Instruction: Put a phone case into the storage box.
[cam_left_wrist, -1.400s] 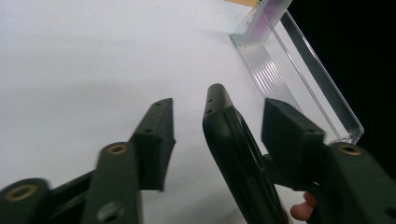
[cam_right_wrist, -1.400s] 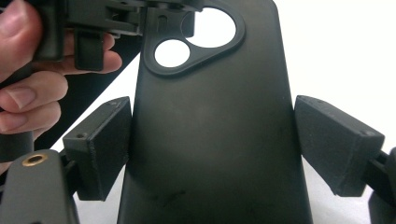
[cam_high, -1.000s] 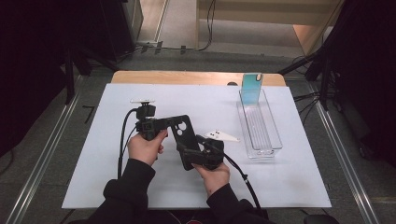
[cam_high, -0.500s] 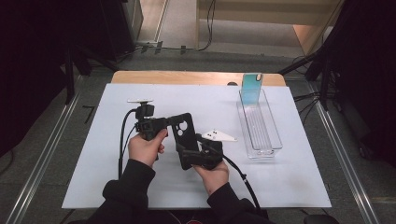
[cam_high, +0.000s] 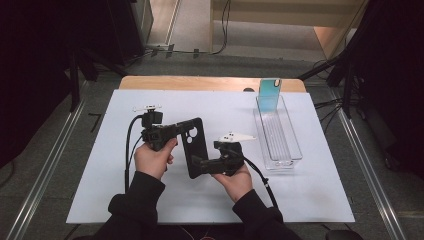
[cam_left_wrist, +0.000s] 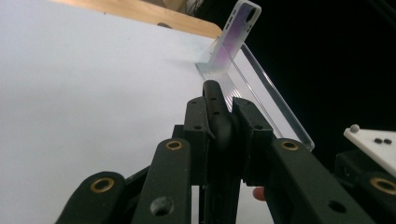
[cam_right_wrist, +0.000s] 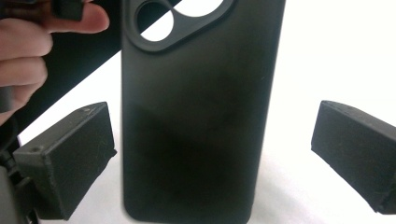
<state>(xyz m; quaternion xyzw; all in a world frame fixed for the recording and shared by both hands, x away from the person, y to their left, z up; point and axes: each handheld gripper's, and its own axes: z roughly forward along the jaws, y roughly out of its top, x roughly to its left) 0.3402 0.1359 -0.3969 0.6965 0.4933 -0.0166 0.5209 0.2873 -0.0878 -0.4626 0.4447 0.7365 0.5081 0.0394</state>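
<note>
My left claw (cam_high: 186, 131) is clamped on the black case (cam_high: 195, 147), gripping it near its upper edge, beside the camera cut-out. In the left gripper view the two pads (cam_left_wrist: 198, 135) press on either face of the case (cam_left_wrist: 219, 126), which stands edge-on between them.

My right claw (cam_high: 197, 167) stands wide at the case's lower end. Its jaws have just been opening, and in the right gripper view the case (cam_right_wrist: 196, 116) hangs between the two pads (cam_right_wrist: 70, 154) with white desk showing on both sides (neither pad touches it). The camera cut-out (cam_right_wrist: 180, 21) sits at the top of that view, with my left hand (cam_right_wrist: 28, 46) at the upper left.

The case is held above the white desk (cam_high: 100, 190), roughly at its middle, tilted with the cut-out end away from me. My left hand (cam_high: 152, 159) and right hand (cam_high: 235, 180) come in from the near edge, dark sleeves behind them.

To the right, well apart from the case, a clear tray (cam_high: 280, 135) lies lengthwise on the desk. A teal case (cam_high: 270, 95) stands upright at its far end; the left gripper view shows the same tray (cam_left_wrist: 261, 93) and upright case (cam_left_wrist: 240, 28) beyond my jaws.
</note>
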